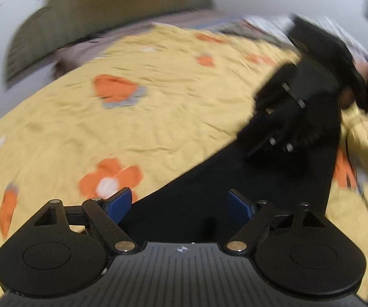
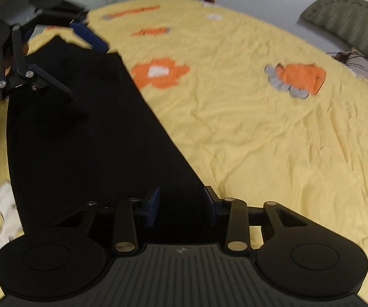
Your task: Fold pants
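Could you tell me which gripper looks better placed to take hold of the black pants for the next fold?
Probably the right gripper: its open jaws straddle the long edge of the black pants. The left gripper hangs open above the other end.

Black pants on flowered yellow bedspread, wide-apart blue fingers above (edges blurred)

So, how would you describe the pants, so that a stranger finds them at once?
Look at the bed with the yellow flowered sheet. The pants lie flat on it as one long dark strip, between the two grippers. They are the only plain black cloth there.
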Demonstrator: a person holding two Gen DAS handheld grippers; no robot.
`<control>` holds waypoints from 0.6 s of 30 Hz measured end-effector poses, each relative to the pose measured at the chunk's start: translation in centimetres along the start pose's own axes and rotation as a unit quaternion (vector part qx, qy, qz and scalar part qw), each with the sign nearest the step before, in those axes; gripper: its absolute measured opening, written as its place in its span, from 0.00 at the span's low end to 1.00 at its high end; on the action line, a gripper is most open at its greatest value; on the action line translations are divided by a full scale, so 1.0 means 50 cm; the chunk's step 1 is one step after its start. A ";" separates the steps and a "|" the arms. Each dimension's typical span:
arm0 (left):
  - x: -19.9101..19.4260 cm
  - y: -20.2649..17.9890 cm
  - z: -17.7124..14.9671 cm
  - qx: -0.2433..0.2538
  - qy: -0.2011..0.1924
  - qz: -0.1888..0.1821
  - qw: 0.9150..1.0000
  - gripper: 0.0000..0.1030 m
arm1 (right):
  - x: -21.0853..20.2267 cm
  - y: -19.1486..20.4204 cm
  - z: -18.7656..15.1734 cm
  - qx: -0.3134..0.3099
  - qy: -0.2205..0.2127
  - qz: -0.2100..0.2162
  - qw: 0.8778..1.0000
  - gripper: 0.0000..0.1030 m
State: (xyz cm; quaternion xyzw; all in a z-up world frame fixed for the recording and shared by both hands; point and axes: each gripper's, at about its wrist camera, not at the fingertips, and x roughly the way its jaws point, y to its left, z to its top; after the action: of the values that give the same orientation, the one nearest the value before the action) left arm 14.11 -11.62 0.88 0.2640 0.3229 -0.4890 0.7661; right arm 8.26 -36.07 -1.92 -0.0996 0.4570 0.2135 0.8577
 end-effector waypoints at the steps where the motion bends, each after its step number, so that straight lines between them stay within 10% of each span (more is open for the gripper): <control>1: 0.009 -0.007 0.003 0.028 0.001 -0.011 1.000 0.74 | 0.001 -0.003 0.000 -0.003 0.005 0.007 1.000 0.34; 15: 0.150 -0.015 0.019 0.155 0.062 -0.060 0.984 0.47 | -0.003 0.046 -0.010 -0.077 0.014 -0.042 0.996 0.04; 18: 0.151 -0.016 0.024 0.156 0.065 -0.073 0.983 0.28 | -0.005 0.073 -0.017 -0.099 0.006 -0.074 0.992 0.04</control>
State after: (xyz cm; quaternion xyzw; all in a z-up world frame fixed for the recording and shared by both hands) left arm 16.01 -17.17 -4.09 0.3873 0.3097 -0.5700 0.6551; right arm 5.85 -33.20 -2.11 -0.2190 0.4300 0.1932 0.8543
